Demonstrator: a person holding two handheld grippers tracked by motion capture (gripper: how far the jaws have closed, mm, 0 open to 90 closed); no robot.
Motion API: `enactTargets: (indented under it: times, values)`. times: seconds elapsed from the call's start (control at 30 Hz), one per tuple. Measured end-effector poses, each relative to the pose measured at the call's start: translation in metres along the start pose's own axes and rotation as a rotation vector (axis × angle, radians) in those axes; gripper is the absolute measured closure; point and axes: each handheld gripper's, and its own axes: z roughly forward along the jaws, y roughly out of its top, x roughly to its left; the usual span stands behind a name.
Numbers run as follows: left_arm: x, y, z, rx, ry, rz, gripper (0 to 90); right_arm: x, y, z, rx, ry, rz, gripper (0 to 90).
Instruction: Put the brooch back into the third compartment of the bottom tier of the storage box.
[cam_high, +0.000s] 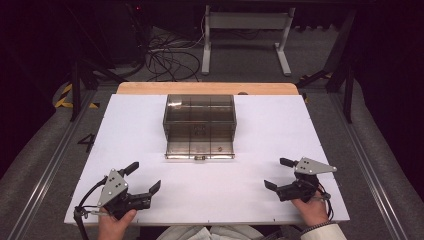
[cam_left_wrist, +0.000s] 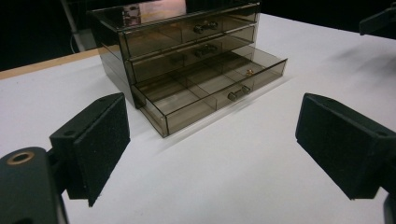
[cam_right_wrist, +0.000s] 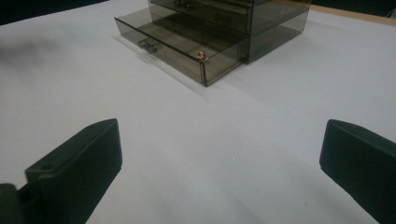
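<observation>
A smoky clear drawer cabinet (cam_high: 199, 120) stands at the middle of the white bench (cam_high: 125, 130), its bottom drawer (cam_left_wrist: 212, 93) pulled out, with a small gold-coloured item (cam_right_wrist: 201, 55) near one front corner. The left gripper (cam_high: 145, 176) and right gripper (cam_high: 276, 173) rest near the bench's front edge, well apart from the cabinet, both with jaws spread and empty. The work appears to sit between steps; the next move probably calls for a reach forward to the drawer's handle (cam_left_wrist: 238, 92) or the small item.

Two black grippers, left gripper (cam_high: 145, 179) and right gripper (cam_high: 279, 173), grey three-cornered top plates, trailing black cables, foam-faced jaws.
</observation>
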Motion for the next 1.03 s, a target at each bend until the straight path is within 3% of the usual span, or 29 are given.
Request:
enactTargets:
  times: [0.3, 0.57, 1.03]
  values:
    - [0.0015, -0.001, 0.0013, 0.008, -0.013, 0.0, 11.0, 0.0027, -0.0085, -0.0004, 0.018, 0.011, 0.032, 0.0]
    - [0.0011, -0.0013, 0.0016, 0.006, -0.012, 0.0, 11.0, 0.0047, -0.0059, 0.0053, 0.053, 0.016, 0.008, 0.0]
    - [0.0023, -0.0013, 0.0012, 0.008, -0.023, 0.0, 6.8, 0.0083, -0.004, 0.0045, 0.018, 0.013, -0.018, 0.0]
